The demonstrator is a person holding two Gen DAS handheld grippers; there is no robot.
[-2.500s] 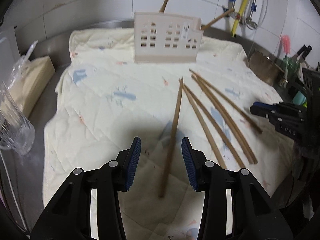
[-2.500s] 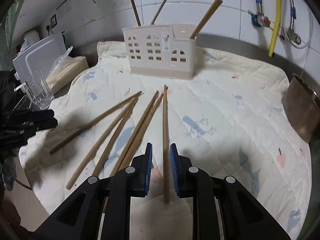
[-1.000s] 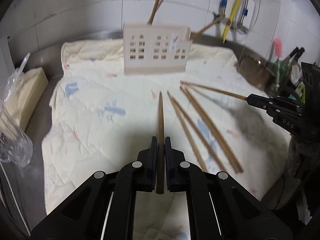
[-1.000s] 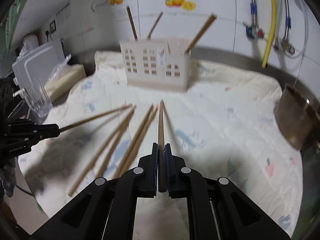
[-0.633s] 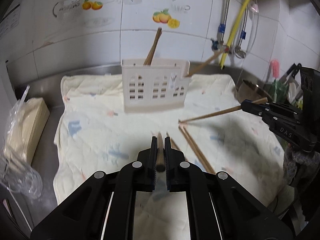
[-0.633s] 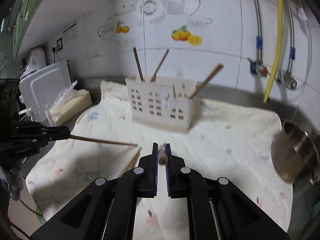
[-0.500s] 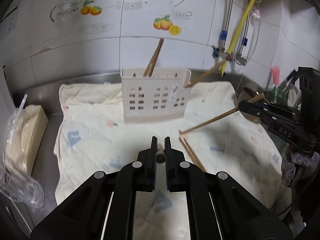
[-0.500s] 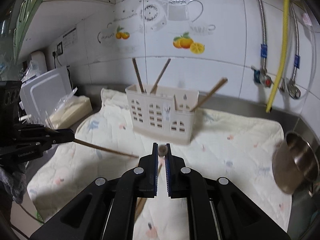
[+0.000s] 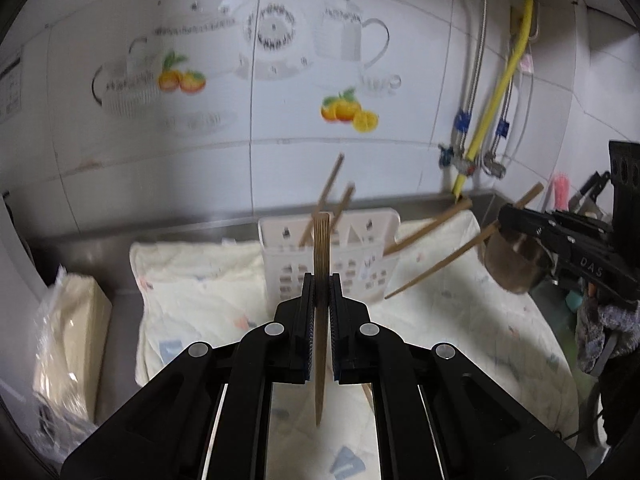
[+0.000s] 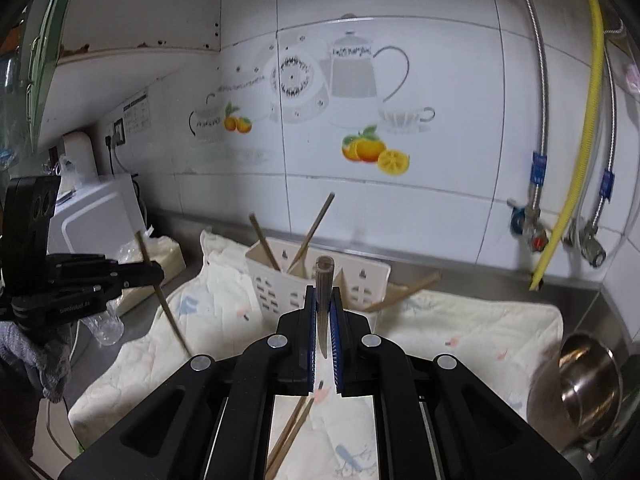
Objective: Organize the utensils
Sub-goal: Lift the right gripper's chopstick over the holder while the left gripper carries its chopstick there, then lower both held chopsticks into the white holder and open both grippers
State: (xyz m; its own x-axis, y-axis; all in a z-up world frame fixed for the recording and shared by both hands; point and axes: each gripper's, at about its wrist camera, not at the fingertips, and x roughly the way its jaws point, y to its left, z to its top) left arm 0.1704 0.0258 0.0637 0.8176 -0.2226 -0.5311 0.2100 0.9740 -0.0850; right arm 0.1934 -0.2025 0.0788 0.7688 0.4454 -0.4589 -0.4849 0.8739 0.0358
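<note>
- While both tongs hang above the quilted surface [image 9: 208,300], the left tongs [image 9: 321,280] grip one chopstick [image 9: 321,248] upright.
- The right tongs [image 10: 324,292] clamp another chopstick [image 10: 323,280] before the holder [image 10: 280,288].
- Only the right view shows two loose chopsticks [image 10: 288,440] lying below; only the left shows the packet [image 9: 72,328].

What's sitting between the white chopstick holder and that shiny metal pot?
Bare quilted cloth, crossed by one chopstick leaning out of the holder toward the pot; right wrist view.

Home kitchen: tiled wall w/ fruit decals [image 10: 374,150], steel counter [image 10: 480,276]
</note>
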